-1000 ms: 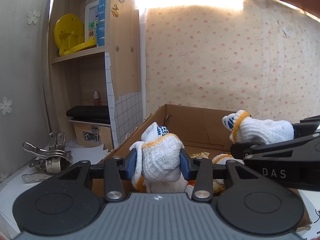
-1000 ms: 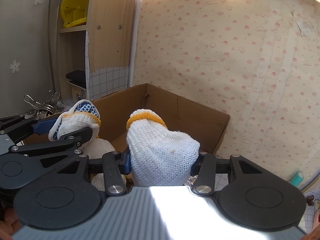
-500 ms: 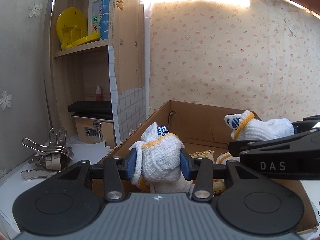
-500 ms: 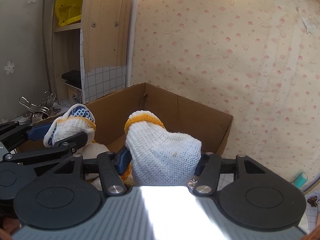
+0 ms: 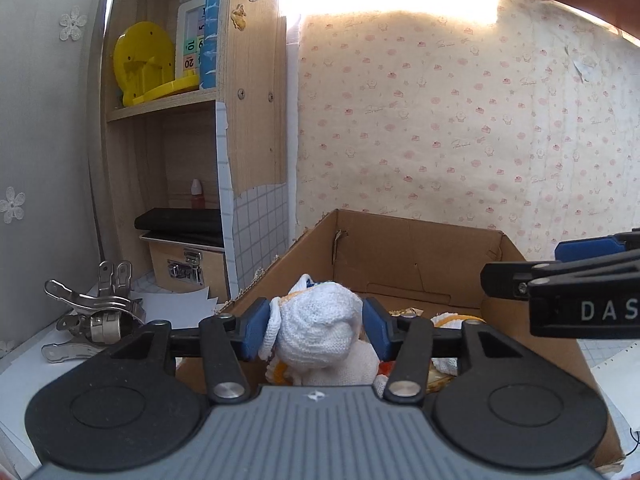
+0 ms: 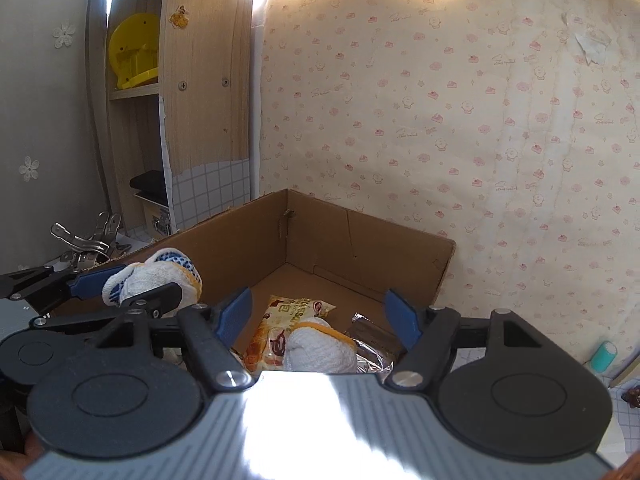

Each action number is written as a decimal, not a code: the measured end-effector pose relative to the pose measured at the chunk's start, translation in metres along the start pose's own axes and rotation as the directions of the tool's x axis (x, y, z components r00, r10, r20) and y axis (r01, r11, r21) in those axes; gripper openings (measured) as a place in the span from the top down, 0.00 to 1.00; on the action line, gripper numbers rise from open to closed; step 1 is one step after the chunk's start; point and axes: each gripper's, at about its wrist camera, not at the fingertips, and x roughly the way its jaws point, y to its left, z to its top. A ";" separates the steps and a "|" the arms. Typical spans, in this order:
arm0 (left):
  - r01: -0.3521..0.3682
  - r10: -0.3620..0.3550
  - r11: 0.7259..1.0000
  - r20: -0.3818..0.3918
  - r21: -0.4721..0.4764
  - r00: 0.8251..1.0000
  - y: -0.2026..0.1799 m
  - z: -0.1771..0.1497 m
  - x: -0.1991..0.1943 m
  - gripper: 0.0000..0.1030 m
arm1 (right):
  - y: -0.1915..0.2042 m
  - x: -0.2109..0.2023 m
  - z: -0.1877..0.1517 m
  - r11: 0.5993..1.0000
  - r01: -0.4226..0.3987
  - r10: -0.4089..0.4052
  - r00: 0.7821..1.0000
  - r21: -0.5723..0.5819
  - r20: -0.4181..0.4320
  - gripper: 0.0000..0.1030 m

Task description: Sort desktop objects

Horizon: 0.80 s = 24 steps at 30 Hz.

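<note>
Left gripper (image 5: pixel 316 326): jaws clamped on a white knit glove (image 5: pixel 320 330) with an orange cuff, held above the near left corner of an open cardboard box (image 5: pixel 416 248). In the right wrist view the same glove (image 6: pixel 156 278) shows blue dots on its fabric and sits between the blue pads of the left gripper (image 6: pixel 132 286), over the box's left wall.

Right gripper (image 6: pixel 316 316): jaws apart with nothing between the pads, poised over the cardboard box (image 6: pixel 360 236). In the left wrist view only one of its blue pads and a black finger marked "DAS" enter from the right edge.

Box contents, right wrist view: a second white glove (image 6: pixel 320 350) with an orange cuff lies directly below the parted jaws, resting on a snack packet (image 6: pixel 276 330) and beside a silvery foil wrapper (image 6: pixel 372 344).

Surroundings: the box stands on a white desk (image 5: pixel 176 304) against patterned wallpaper. Left of the box lie metal spring clips (image 5: pixel 96 312). Behind them a wooden shelf unit (image 5: pixel 248 92) holds a yellow plastic stand (image 5: pixel 144 64), and a small latched wooden case (image 5: pixel 184 264) lower down.
</note>
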 end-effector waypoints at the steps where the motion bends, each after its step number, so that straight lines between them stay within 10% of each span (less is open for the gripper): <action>1: 0.000 0.000 1.000 0.003 0.001 1.000 -0.001 0.001 -0.001 0.44 | -0.001 -0.005 0.000 1.000 0.006 -0.006 1.000 -0.001 0.011 0.25; 24: -0.005 0.004 1.000 0.021 0.013 1.000 -0.029 0.003 -0.043 0.15 | -0.038 -0.072 -0.030 0.994 0.083 -0.087 0.995 0.071 0.048 0.12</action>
